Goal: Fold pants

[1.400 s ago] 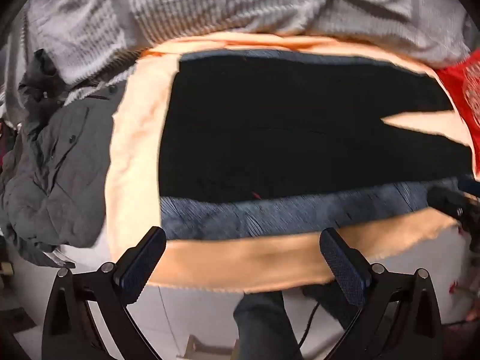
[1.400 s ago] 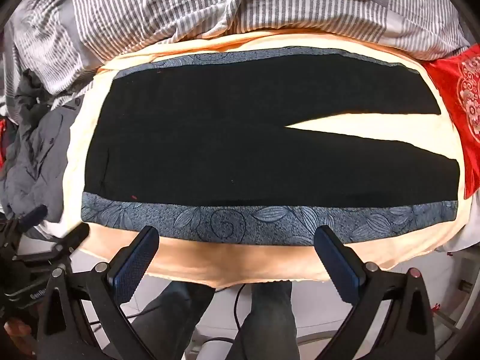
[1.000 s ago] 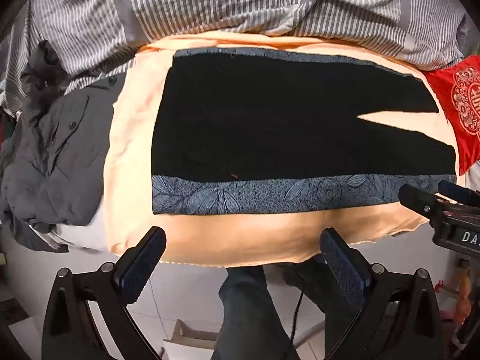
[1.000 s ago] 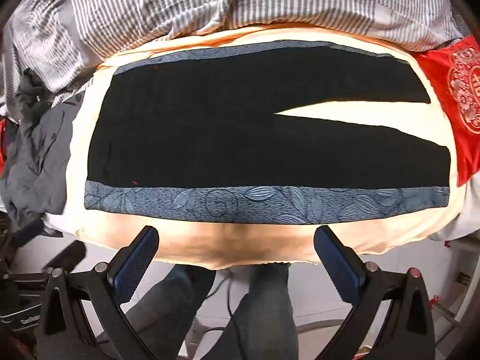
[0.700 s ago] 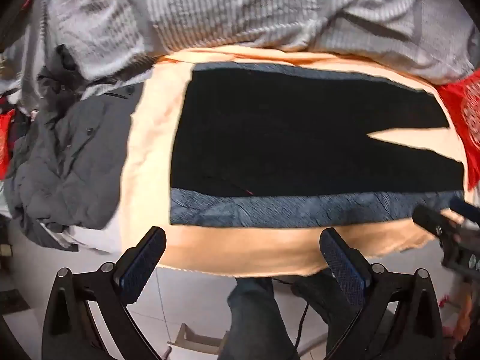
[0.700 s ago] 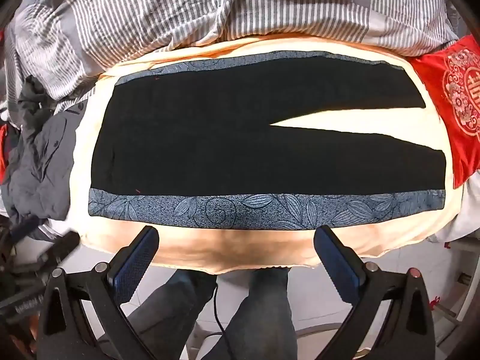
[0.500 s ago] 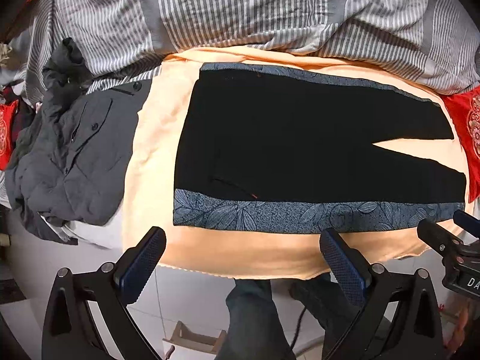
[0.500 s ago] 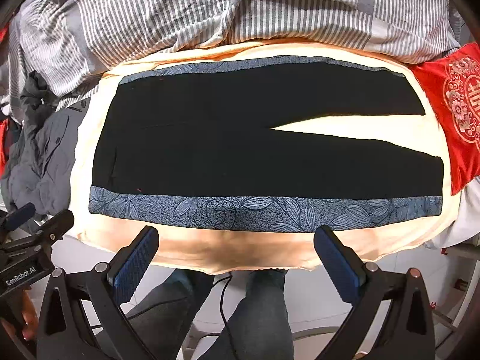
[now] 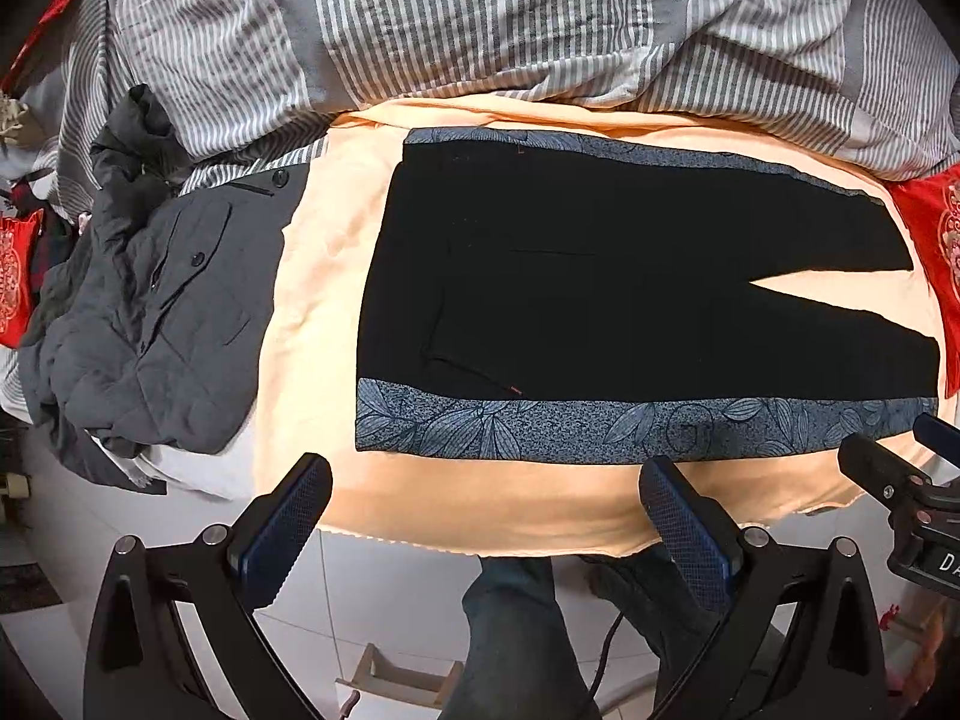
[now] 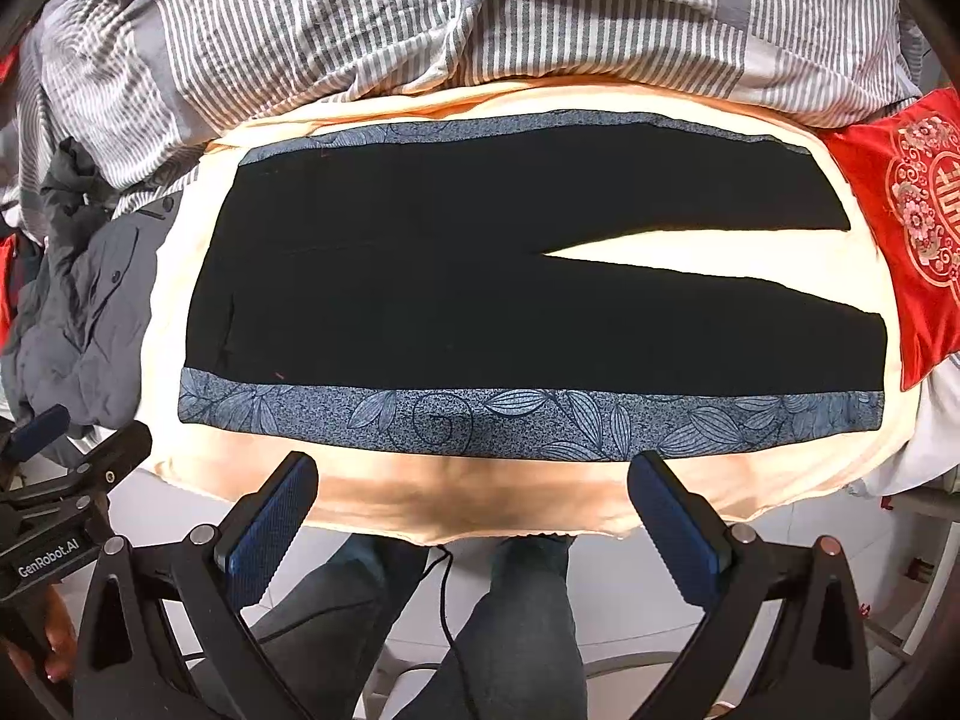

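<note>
Right wrist view: pants (image 10: 528,288) lie flat, unfolded. Left gripper (image 9: 486,516) and right gripper (image 10: 474,510) hover with jaws spread, empty. Advise pinching both near-edge corners together, folding evenly

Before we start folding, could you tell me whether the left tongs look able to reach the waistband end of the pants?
Probably yes: the left tongs are open, and nothing lies between them and the pants.

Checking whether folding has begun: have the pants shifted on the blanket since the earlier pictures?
No. The pants lie flat, the same way on the orange blanket, legs still toward the red cushion. Only the cameras moved.
</note>
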`<state>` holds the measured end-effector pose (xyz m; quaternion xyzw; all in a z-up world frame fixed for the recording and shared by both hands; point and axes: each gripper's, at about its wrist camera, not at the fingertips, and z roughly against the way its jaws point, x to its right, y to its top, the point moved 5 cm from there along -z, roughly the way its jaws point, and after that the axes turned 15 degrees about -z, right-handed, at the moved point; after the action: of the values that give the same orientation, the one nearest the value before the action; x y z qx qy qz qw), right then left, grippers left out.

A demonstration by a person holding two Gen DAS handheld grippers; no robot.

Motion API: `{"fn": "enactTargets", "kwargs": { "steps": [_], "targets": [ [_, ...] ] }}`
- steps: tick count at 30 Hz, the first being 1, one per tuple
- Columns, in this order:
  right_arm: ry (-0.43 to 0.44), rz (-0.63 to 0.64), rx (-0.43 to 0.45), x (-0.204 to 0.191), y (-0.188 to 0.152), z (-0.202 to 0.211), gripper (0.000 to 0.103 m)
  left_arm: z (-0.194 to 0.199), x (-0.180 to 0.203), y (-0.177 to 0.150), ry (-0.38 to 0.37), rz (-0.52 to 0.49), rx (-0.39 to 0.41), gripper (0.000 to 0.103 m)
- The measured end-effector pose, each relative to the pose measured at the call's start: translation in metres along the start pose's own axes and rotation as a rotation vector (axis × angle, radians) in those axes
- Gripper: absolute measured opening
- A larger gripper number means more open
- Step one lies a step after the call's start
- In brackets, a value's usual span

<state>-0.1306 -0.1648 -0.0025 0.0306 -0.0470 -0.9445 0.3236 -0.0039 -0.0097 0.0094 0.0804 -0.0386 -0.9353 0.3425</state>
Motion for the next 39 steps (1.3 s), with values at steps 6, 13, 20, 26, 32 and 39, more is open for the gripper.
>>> {"fn": "enactTargets", "kwargs": {
  "steps": [6, 13, 20, 26, 32, 39],
  "targets": [
    [0.004, 0.003, 0.001, 0.0002, 0.0006, 0.0004, 0.103, 0.0022, -0.0014, -0.0015, 0.005, 0.004, 0.005, 0.103],
    [0.004, 0.004, 0.005, 0.0006, 0.001, 0.0019, 0.103, 0.0047, 0.0002, -0.0007, 0.008, -0.004, 0.011, 0.103],
    [0.005, 0.006, 0.004, 0.0017, 0.0016, 0.0026, 0.103, 0.0051, 0.0022, -0.0014, 0.01, -0.002, 0.009, 0.103],
    [0.002, 0.006, -0.001, 0.0014, -0.0002, 0.0014, 0.103, 0.0045, 0.0025, -0.0032, 0.01, -0.002, 0.007, 0.103],
    [0.005, 0.015, -0.002, 0.0, -0.0027, 0.0002, 0.103, 0.0045, 0.0021, -0.003, 0.01, 0.0, 0.007, 0.103],
    [0.011, 0.016, 0.004, 0.0035, -0.002, 0.0007, 0.103, 0.0051, 0.0076, -0.0071, 0.016, 0.002, 0.008, 0.103]
  ]
}}
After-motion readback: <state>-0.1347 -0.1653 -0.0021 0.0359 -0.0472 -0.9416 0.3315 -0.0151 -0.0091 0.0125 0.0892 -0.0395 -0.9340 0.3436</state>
